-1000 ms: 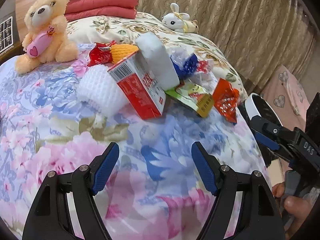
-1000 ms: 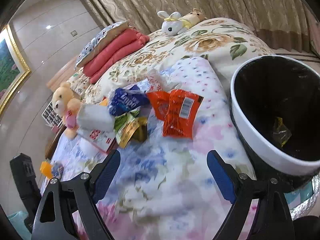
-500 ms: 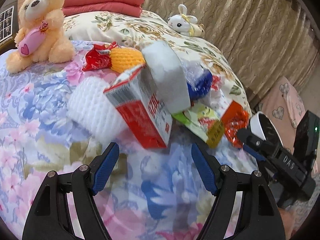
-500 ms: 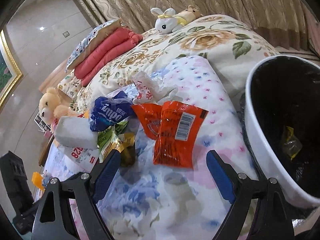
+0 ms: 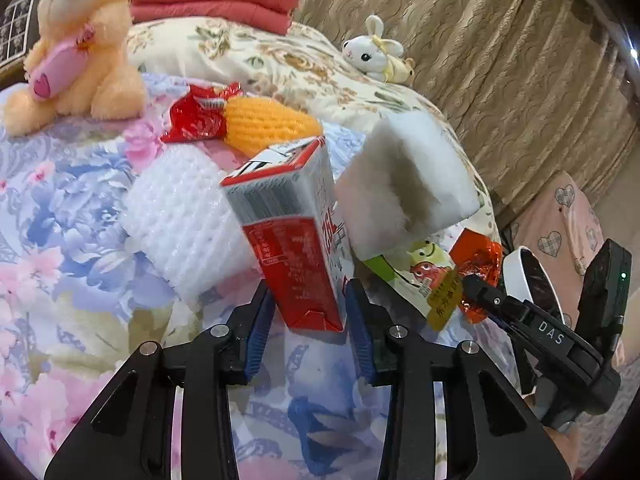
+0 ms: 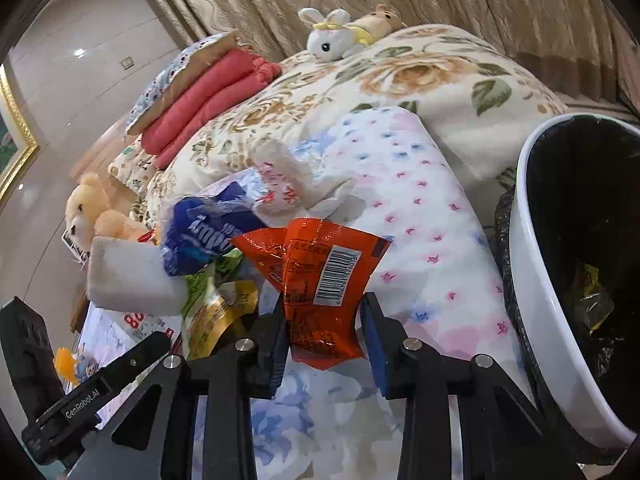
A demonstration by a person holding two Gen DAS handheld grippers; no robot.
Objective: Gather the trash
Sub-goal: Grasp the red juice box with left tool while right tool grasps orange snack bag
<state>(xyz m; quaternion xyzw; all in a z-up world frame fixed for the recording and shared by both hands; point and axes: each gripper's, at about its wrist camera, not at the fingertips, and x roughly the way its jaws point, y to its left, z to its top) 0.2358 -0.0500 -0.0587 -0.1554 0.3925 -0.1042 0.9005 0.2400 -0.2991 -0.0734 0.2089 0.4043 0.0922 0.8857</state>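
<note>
A red and white carton (image 5: 296, 248) stands tilted in the trash heap on the flowered bedspread. My left gripper (image 5: 308, 320) is closing on its lower end, and both blue pads touch its sides. My right gripper (image 6: 324, 332) is closing on a crumpled orange wrapper (image 6: 320, 276), which is pinched between its pads. Around them lie a white foam block (image 5: 404, 184), a white foam net (image 5: 180, 216), a yellow net (image 5: 268, 124), a red wrapper (image 5: 192, 116), a green-yellow packet (image 5: 424, 268) and a blue bag (image 6: 200, 236).
A white bin (image 6: 532, 280) with a black liner and some scraps inside stands at the bed's right edge. A teddy bear (image 5: 80, 40), a toy bunny (image 5: 372, 56) and folded red blankets (image 5: 216, 0) sit farther back. Curtains hang behind the bed.
Both grippers moved forward into the heap and their jaws narrowed, the left around the carton and the right around the orange wrapper. The carton now stands more upright.
</note>
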